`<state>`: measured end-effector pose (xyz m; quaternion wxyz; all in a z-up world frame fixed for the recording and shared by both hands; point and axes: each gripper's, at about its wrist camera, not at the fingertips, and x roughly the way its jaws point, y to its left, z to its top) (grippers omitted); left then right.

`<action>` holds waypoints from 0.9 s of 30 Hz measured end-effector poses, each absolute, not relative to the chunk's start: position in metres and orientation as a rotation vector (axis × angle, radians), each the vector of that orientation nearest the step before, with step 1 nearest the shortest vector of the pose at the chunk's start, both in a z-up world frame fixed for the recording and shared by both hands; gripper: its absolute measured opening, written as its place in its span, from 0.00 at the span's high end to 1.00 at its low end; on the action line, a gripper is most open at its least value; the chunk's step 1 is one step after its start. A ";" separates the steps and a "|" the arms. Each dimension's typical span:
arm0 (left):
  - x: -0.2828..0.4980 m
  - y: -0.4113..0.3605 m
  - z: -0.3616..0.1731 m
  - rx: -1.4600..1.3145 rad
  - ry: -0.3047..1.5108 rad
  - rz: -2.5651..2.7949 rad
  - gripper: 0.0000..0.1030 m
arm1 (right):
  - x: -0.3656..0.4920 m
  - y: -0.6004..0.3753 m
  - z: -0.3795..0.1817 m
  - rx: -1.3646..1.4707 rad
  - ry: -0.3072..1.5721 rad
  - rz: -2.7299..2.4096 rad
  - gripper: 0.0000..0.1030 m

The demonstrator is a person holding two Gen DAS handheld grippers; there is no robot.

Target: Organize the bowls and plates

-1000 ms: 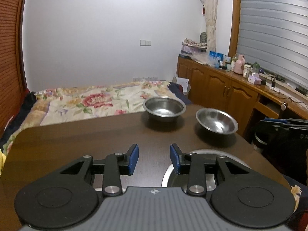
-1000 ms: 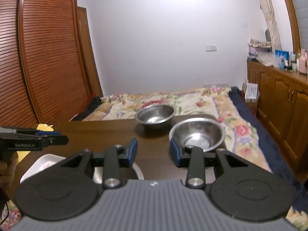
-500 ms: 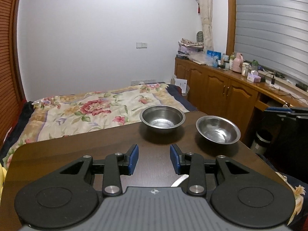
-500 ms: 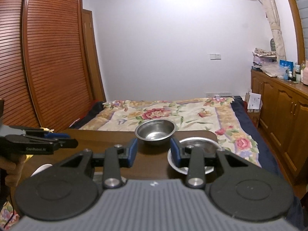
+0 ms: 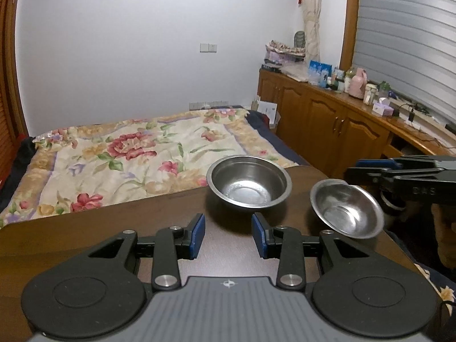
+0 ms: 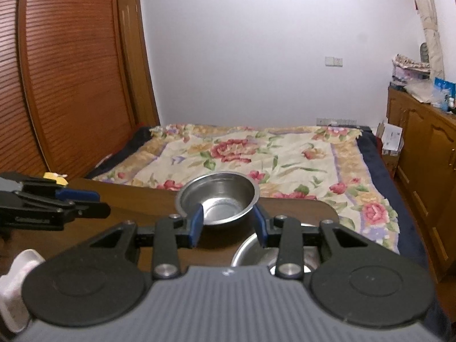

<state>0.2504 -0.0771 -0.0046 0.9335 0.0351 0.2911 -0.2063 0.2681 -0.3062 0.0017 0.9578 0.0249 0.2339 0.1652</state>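
Beyond the table edge we see the floral-patterned bed quilt (image 5: 136, 154), the largest thing in both views. Nearer lies the dark brown wooden table (image 5: 85, 233). Only the right wrist view shows the brown louvred wardrobe doors (image 6: 65, 71) at far left and a white dish (image 6: 17, 279) at the near left table corner; only the left wrist view shows the wooden sideboard (image 5: 327, 131) with its clutter and the grey slatted blind (image 5: 404, 42) at right.

On the table's far edge stands a deep round stainless steel bowl (image 5: 248, 181), upright. To its right a shallower stainless steel bowl (image 5: 346, 208) sits tilted toward us near the right table edge; in the right wrist view we see only part of its rim, low under the fingers.

Our left gripper (image 5: 228, 235) hangs level above the table, near the deep bowl, blue pads spread apart with nothing between them. Our right gripper (image 6: 229, 225) points at the deep bowl, pads likewise spread and empty; seen from the left it reaches in level above the tilted bowl.

White lettering marks each gripper's side, but we cannot read it.
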 end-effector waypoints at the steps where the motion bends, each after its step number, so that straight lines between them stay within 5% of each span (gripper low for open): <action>1: 0.257 -0.079 -0.006 0.072 0.604 -0.420 0.62 | 0.278 -0.306 -0.001 0.051 0.486 0.340 0.62; 27: 0.363 -0.107 -0.051 0.027 0.727 -0.433 0.62 | 0.372 -0.296 -0.029 0.089 0.718 0.416 0.62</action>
